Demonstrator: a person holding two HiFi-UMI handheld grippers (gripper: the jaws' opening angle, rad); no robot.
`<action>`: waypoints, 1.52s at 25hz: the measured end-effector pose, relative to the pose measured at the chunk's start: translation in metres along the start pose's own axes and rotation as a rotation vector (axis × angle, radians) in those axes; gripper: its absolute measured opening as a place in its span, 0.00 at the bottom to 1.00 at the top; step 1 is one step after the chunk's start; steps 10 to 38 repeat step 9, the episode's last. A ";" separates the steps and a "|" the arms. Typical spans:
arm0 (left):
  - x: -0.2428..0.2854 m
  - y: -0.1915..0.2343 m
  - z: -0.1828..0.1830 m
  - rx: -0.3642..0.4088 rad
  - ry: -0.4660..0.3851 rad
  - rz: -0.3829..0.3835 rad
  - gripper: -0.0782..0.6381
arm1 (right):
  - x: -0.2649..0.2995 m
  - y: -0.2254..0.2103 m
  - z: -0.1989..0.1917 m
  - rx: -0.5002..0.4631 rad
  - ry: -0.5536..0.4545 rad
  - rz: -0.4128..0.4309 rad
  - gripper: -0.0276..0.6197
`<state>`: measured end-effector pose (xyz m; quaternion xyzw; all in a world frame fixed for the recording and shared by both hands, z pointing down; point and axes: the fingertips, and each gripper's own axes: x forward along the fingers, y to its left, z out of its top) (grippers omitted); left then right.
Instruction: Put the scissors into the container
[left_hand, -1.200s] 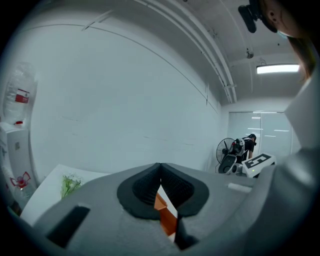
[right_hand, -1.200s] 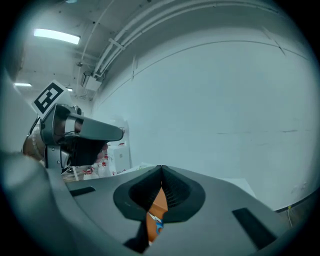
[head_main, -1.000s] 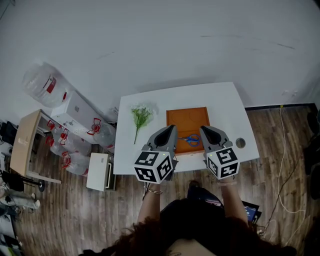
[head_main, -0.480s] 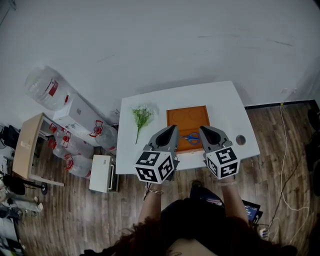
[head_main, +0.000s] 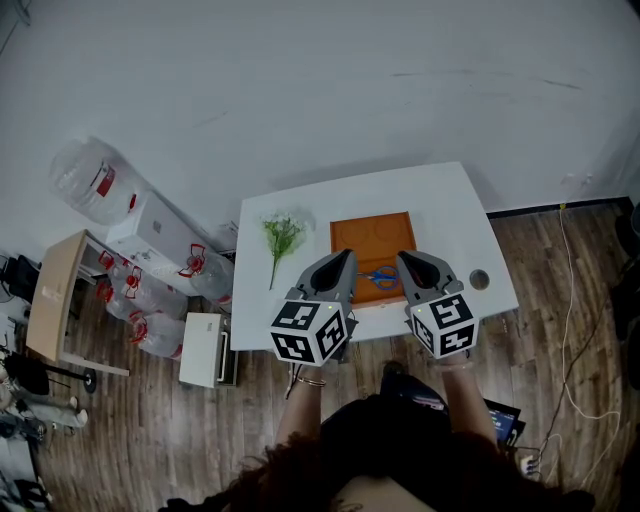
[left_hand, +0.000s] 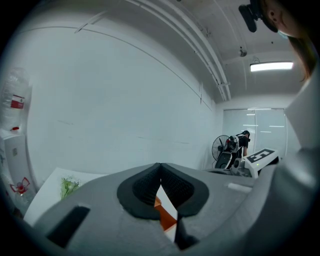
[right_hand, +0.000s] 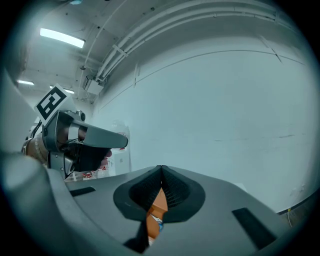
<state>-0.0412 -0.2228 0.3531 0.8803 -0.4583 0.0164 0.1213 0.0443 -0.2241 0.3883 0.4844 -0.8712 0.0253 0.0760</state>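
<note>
Standing at the near edge of a white table (head_main: 450, 210), a person held the left gripper (head_main: 338, 262) and the right gripper (head_main: 410, 262) side by side and raised above the table's near side, both pointing away toward the far wall. Each gripper's jaws were closed tip to tip with nothing between them, so neither was carrying anything; they seemed parked either side of the work, not reaching. Between them lay the scissors (head_main: 380, 277), small, with blue handles, apparently resting inside the near part of the container (head_main: 374, 235), a shallow, square orange tray at the table's middle. Judging by that, the placing looked already done. A green flower sprig (head_main: 282, 235) lay on the table to the left of the tray, and a small round object (head_main: 480, 283) to the right.
</note>
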 end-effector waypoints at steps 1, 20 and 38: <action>0.000 0.000 0.000 0.000 0.000 0.000 0.13 | -0.001 -0.001 0.000 -0.001 -0.002 -0.002 0.04; 0.004 -0.001 -0.001 0.002 0.007 0.002 0.13 | -0.002 -0.004 0.003 0.010 -0.011 -0.003 0.04; 0.004 -0.001 -0.001 0.002 0.007 0.002 0.13 | -0.002 -0.004 0.003 0.010 -0.011 -0.003 0.04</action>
